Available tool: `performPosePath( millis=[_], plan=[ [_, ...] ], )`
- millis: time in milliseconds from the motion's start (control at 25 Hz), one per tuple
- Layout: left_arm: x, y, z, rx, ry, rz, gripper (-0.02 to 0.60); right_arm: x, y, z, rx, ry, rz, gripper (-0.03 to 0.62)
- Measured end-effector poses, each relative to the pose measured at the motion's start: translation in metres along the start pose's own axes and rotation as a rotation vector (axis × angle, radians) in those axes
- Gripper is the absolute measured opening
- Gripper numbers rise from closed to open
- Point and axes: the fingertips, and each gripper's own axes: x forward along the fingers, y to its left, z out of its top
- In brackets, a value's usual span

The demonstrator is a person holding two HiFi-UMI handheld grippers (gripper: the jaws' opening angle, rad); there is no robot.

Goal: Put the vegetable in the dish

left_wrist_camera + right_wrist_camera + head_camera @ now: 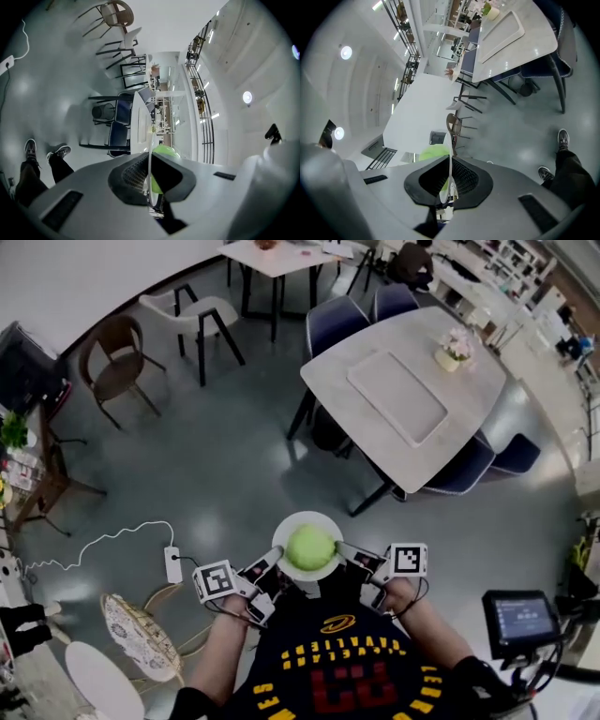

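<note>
A round green vegetable (310,547) lies in a white dish (282,562) held in mid-air in front of the person's chest. My left gripper (274,573) is shut on the dish's left rim. My right gripper (349,559) is shut on its right rim. In the left gripper view the dish's thin rim (150,154) stands edge-on between the dark jaws, with the green vegetable (165,151) showing past them. The right gripper view shows the same: the rim (450,168) pinched between the jaws and the vegetable (433,152) to its left.
A white table (406,395) with a tray (397,397) and a flower pot (454,348) stands ahead to the right, with blue chairs (335,320) around it. Grey floor lies below, with a power strip (173,564) and cable. A wicker chair (139,629) is at lower left.
</note>
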Motion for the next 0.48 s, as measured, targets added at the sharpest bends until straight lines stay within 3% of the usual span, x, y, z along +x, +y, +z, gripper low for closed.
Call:
performPosePath(
  millis=[200,480],
  plan=[
    [0.037,-0.013,0.026,0.031,0.034,-0.016,0.015,0.008,-0.008,0.037,0.040,-0.036,0.022,0.020],
    [0.089,-0.030,0.073,0.052,-0.038,0.030,0.015,0.032,-0.006,0.120,0.000,-0.002,0.125,0.020]
  ],
)
